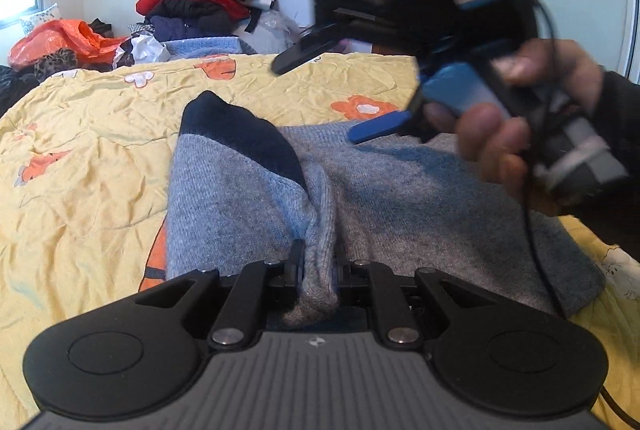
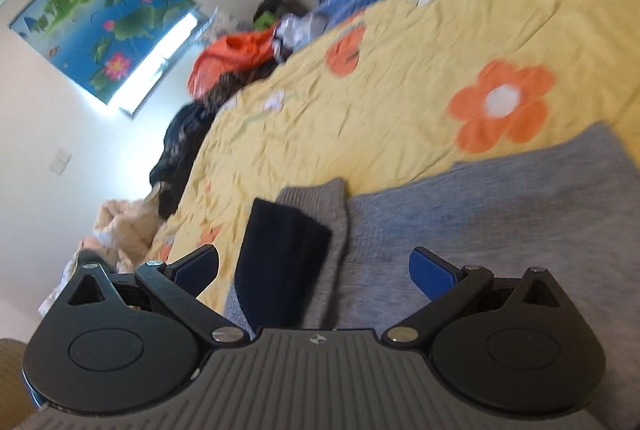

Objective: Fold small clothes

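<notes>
My left gripper [image 1: 318, 266] is pinched on a ridge of the grey knit [image 1: 420, 198], which lies on the quilt [image 1: 80, 158] straight ahead. It looks soft, limp and light; edges suit gripping. Only my right view shows the right gripper [image 2: 314, 270] spread wide, empty above it.

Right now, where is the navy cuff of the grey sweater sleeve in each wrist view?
Left wrist: the navy cuff lies left of centre, at the far end of the sleeve folded over the grey sweater.
Right wrist: the cuff stands low and centre-left, just above the gripper body.
Shared landmark: the orange flower on the yellow quilt.
</notes>
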The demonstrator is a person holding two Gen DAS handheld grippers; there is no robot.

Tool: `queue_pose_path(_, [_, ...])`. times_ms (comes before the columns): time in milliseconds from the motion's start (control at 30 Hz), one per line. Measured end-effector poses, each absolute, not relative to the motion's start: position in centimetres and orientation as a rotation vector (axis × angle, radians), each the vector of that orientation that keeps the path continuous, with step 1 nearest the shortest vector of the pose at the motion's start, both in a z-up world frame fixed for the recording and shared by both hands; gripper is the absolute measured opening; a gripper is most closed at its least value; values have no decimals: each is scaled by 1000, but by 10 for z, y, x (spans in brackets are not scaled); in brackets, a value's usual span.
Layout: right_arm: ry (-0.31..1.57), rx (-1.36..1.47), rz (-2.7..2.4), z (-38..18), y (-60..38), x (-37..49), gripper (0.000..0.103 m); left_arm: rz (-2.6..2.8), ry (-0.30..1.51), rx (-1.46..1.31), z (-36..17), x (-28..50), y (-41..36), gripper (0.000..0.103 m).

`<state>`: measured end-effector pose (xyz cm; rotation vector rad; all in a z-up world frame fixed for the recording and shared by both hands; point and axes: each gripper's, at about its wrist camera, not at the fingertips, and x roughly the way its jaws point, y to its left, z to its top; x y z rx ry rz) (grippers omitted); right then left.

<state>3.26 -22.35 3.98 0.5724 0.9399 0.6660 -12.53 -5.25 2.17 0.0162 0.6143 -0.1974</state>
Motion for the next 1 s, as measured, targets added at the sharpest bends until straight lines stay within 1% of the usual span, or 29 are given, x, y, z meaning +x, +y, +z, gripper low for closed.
queue_pose_path(133, [1026,559,751,32,-192,50,90,-215,610,-8,22,-125,-47,12])
queue_pose_path(267, [1085,514,771,26,-167,62,86,-231,601,-12,21,-125,-42,12])
queue_pose_path(300, [1091,505,767,24,-163,64,83,-234,599,-7,21,-125,-42,12])
queue_pose_path(367, [1075,494,764,22,-158,64,61,-234,594,2,22,-126,-41,12])
queue_pose_path(400, [1072,484,771,21,-158,64,31,-234,592,8,22,-126,-41,12])
queue_pose_path(433, [1068,480,777,20,-158,65,22,-237,593,14,23,-126,-43,12])
queue_pose_path(600, [953,382,813,48,-180,55,22,-308,583,29,41,-122,-62,12])
queue_pose_path(700, [894,335,806,76,-215,49,22,-404,545,36,54,-125,-87,12])
queue_pose_path(800, [863,259,766,98,-258,40,21,-506,545,34,58,-126,-115,12])
queue_pose_path(900, [874,209,689,101,-301,30,21,-576,577,44,50,-121,-145,12])
queue_pose_path(1000, [909,180,598,84,-332,25,21,-620,637,50,39,-114,-169,12])
